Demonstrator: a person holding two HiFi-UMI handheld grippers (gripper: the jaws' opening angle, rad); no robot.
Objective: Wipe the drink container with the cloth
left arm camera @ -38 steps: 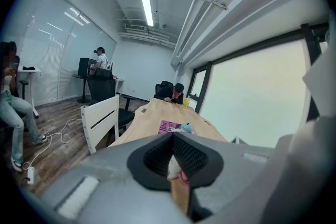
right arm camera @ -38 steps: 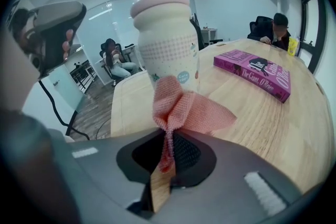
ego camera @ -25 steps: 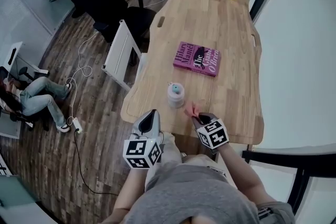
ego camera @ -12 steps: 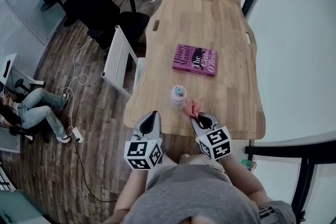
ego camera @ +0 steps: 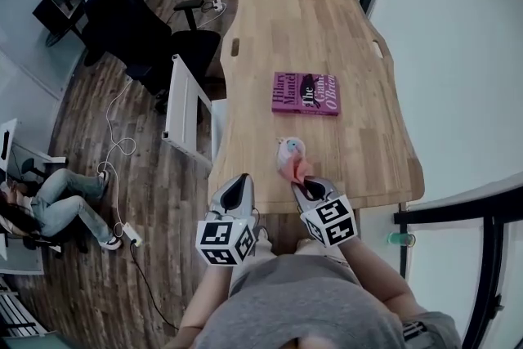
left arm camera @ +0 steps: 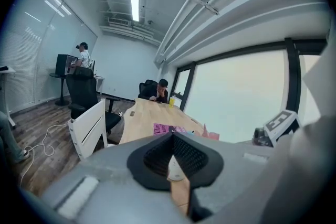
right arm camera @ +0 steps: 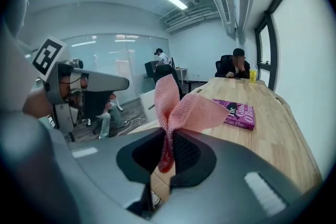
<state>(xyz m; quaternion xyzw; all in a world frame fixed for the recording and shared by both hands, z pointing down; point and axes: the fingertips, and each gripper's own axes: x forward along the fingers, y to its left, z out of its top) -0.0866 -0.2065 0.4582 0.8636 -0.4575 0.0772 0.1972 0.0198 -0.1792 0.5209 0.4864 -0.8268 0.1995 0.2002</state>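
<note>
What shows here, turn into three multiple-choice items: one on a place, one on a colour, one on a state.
1. Where does the book lie? A on the floor; B on the table; C on a chair.
2. What colour is the cloth? A green; B blue; C pink.
3. How is the right tool? A shut on the cloth; B open and empty; C shut on the book.

Answers: 1 B, it lies flat on the wooden top. 2 C, pink mesh fills the right gripper view. 3 A, the cloth is pinched between its jaws.
</note>
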